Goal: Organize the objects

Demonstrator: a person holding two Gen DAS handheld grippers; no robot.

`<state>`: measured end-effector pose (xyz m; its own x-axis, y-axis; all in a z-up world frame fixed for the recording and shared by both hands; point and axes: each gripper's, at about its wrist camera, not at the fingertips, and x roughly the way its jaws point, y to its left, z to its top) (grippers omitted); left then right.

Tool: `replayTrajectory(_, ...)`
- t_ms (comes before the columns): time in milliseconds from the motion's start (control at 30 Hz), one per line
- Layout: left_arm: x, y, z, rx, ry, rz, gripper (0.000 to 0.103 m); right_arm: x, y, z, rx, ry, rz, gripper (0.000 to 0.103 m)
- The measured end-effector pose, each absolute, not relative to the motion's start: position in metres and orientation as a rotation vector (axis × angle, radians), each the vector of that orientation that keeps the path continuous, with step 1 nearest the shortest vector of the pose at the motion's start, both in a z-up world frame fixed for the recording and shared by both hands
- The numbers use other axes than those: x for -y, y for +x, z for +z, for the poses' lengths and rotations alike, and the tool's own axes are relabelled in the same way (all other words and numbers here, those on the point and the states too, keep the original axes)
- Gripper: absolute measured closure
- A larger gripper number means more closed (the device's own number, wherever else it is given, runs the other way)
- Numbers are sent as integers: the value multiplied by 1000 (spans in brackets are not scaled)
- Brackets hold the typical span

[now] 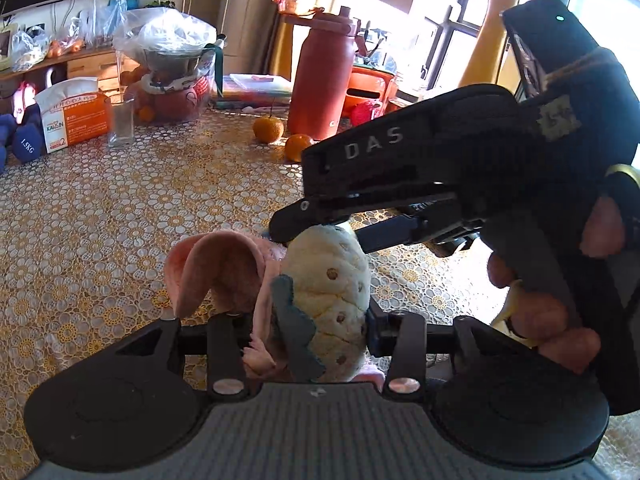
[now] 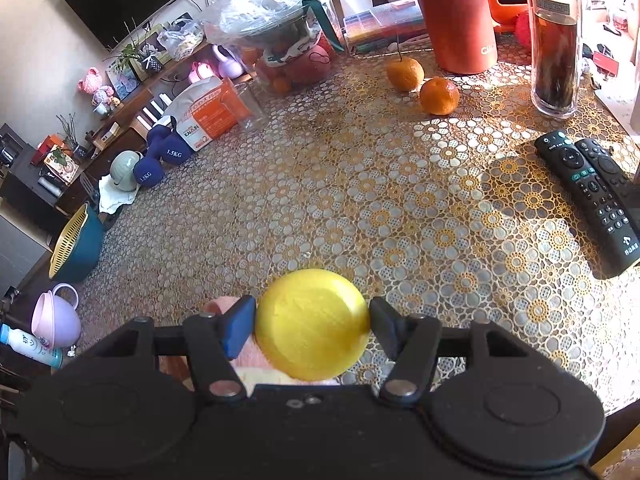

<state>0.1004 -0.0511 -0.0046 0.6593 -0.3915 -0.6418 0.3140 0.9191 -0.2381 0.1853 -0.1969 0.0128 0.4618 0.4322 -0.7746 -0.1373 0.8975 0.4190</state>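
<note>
In the left wrist view my left gripper is shut on a plush toy: a cream strawberry-shaped body with brown dots, teal leaves and pink floppy ears. It is held just above the lace tablecloth. My right gripper reaches in from the right and its tips touch the top of the plush. In the right wrist view my right gripper is shut on a round yellow part, with pink plush showing below it.
Two oranges, a tall red bottle, a dark jar and two remotes lie on the table. At the back stand an orange box, a glass, blue dumbbells and a bagged bowl.
</note>
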Motion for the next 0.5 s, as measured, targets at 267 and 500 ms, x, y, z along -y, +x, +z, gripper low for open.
replayTrajectory(267, 28, 108, -12, -771, -132, -356, 60, 198, 186, 11, -1043, 318, 371, 41)
replayTrajectory(500, 8, 127, -23, -816, -161, -311, 60, 194, 180, 10, -1044, 297, 396, 41)
